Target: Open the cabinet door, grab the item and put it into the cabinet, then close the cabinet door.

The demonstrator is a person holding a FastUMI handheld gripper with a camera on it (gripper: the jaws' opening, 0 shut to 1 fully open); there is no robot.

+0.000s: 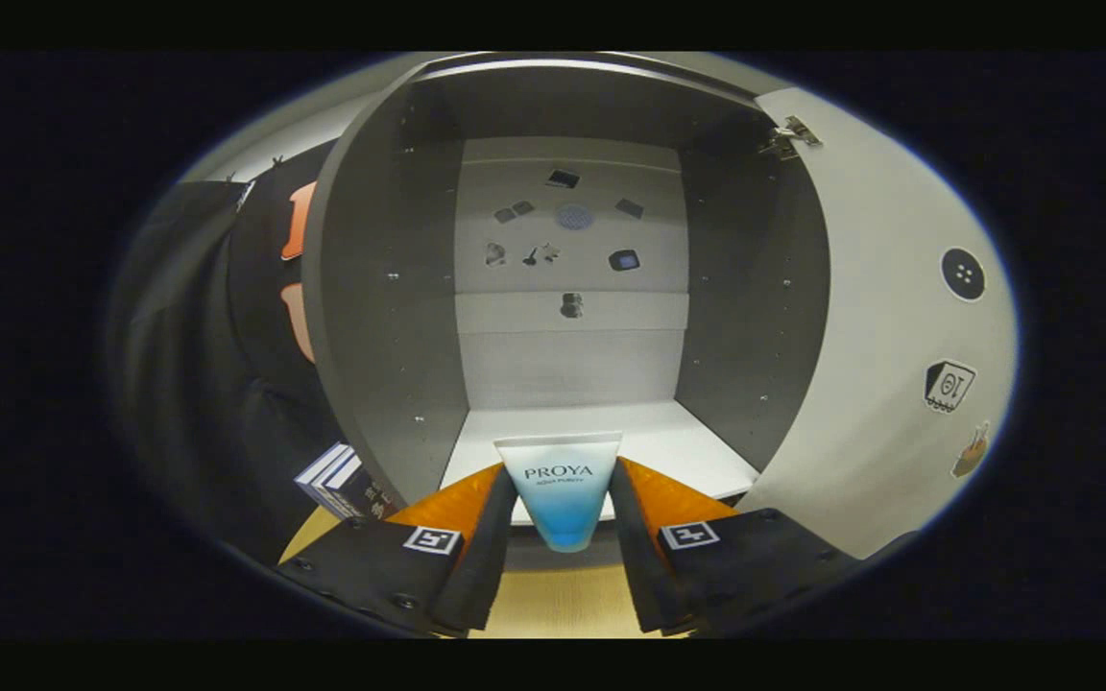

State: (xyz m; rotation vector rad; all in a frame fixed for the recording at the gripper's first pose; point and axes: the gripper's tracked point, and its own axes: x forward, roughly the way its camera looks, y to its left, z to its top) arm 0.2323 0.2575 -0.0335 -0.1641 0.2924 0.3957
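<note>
Both fingers of the hand-held gripper clamp a tube before the open cabinet; door swung right, books left, on a wooden table

jaws clamped on tube | cabinet ahead | door swung open

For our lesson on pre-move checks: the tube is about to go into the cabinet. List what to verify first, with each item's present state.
1. Cabinet door open: ok, swung wide to the right.
2. Tube held: ok, both jaws of the gripper press its sides.
3. Tube upright: ok, cap down, flat end up.
4. Bottom shelf free just beyond the tube: ok.
5. Grip firmness: cannot tell.
6. Books left of the cabinet out of the path: ok.
</note>
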